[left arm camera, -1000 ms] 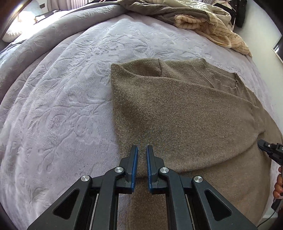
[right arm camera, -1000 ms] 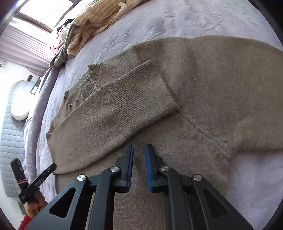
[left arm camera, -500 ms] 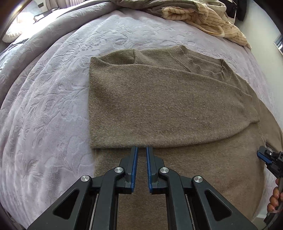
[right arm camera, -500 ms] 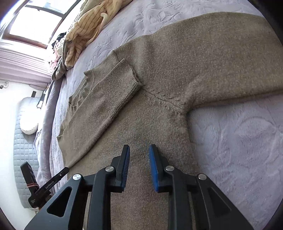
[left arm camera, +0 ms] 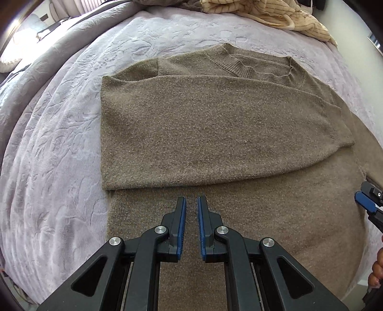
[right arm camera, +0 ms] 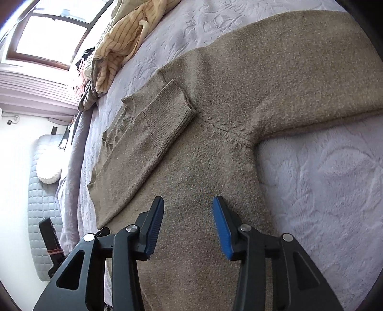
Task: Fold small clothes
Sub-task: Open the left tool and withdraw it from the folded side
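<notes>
Where brown knit sweater (left arm camera: 215,124) lies flat (one sleeve folded), embossed plush bedspread (left arm camera: 59,143)

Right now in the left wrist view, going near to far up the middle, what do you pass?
left gripper → sweater body → folded-over sleeve → ribbed collar → lavender bedspread → striped cream garment
</notes>
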### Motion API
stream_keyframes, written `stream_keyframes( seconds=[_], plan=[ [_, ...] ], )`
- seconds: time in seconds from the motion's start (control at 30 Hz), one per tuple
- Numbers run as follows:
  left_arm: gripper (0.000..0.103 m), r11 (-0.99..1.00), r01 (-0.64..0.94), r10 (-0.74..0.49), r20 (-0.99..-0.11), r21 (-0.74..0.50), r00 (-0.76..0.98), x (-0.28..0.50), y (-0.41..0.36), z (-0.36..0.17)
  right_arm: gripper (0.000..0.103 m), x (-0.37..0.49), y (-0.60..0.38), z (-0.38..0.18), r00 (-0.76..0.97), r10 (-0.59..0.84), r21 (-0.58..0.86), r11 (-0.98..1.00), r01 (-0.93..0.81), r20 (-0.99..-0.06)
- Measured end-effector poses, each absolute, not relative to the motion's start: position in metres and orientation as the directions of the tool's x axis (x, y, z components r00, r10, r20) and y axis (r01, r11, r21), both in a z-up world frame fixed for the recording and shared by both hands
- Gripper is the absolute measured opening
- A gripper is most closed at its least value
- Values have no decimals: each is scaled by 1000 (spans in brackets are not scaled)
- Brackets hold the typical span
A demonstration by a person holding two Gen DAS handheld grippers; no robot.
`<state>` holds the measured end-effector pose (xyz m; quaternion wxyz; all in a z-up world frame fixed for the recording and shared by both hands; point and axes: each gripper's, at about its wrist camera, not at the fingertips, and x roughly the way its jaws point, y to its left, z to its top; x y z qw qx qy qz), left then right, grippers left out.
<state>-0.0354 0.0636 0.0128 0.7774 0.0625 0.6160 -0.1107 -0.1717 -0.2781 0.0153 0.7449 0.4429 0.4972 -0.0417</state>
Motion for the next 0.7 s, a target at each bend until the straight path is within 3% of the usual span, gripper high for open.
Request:
stream_keyframes(
  seconds=[0.03, 0.07, 0.1, 0.13, 0.17, 0.47, 0.7],
  plan=[
    [11, 968, 248, -86, -973, -31, 213, -37, 62, 12, 49, -172, -278, 15, 504, 381, 622, 601, 502, -775],
    [21, 969, 247, -71, -977, -19, 203, -37, 59, 10, 50, -172, -278, 15, 507, 383, 626, 598, 501, -772],
    [70, 970, 245, -61, -979, -11, 197, -39, 55, 9, 51, -172, -278, 16, 510, 385, 629, 596, 499, -770],
    [95, 973, 232, -50, -978, -2, 201, -38, 50, 8, 51, -172, -278, 16, 512, 385, 631, 596, 497, -768],
    [102, 976, 216, -39, -972, 13, 234, -41, 48, 11, 52, -172, -278, 16, 513, 387, 633, 595, 495, -766],
    [102, 958, 277, -2, -968, 70, 253, -49, 13, 17, 56, -176, -288, 19, 540, 391, 657, 570, 493, -745],
    [102, 946, 324, -37, -987, 16, 158, -40, -9, 4, 59, -196, -324, 28, 599, 337, 671, 533, 515, -727]
  ],
)
